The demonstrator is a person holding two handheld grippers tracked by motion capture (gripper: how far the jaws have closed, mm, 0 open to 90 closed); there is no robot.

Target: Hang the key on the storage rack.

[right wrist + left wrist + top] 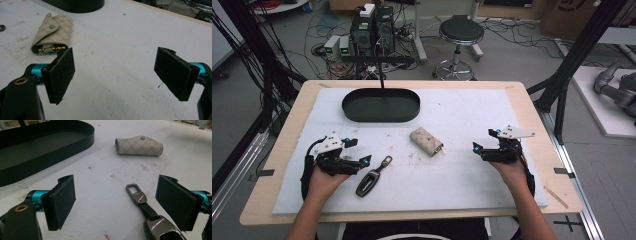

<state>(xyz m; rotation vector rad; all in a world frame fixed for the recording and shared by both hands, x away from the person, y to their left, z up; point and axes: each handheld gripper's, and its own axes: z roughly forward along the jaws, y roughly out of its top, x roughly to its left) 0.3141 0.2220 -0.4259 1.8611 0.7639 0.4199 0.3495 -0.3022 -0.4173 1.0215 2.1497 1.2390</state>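
Observation:
A dark car key fob (369, 181) (160, 228) with a metal clasp (136, 194) lies on the white mat. My left gripper (360, 161) (117, 203) is open just left of it, and the fob sits near the right jaw. A beige patterned key pouch (426, 141) (140, 145) (51, 32) lies in the middle of the mat, snapped closed, with gold hooks showing at one end. My right gripper (477, 148) (117, 75) is open to the pouch's right, with nothing between its jaws. A black oval tray (381, 117) (50, 150) stands empty at the back.
The white foam mat (462, 175) covers most of the wooden table (292, 130). Behind the table there are a stool (460, 35), computer boxes (372, 30) and cables on the floor. A black frame post (582, 50) stands at the right.

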